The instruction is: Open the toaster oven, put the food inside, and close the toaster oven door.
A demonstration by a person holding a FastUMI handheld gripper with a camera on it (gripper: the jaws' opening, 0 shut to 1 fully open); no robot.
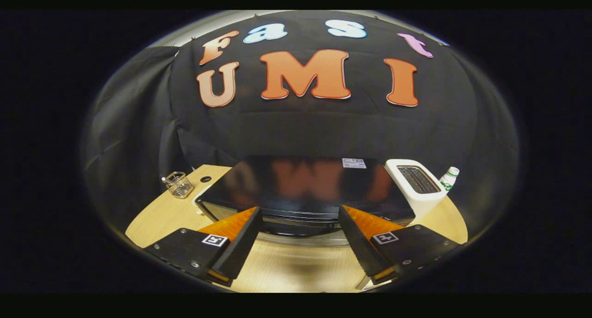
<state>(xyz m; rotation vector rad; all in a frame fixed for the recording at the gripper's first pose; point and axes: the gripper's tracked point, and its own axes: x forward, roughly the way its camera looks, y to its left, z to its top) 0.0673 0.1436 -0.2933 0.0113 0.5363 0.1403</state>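
Left to right on the tabletop (pixel 152 218): a small wire basket (pixel 178 184) at far left, then the toaster oven (pixel 305 186), a wide black box with a glossy top, sitting centrally just beyond the gripper (pixel 299 223), whose fingers are spread apart and hold nothing; a white slot toaster (pixel 416 188) and a bottle (pixel 447 178) stand at right. The door appears closed, and no food is discernible, so the task seems barely begun: opening, loading and closing all remain.

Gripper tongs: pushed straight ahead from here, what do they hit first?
Likely the front edge of the glossy black toaster oven, just beyond the open tongs; nothing lies between them. Depth is hard to judge.
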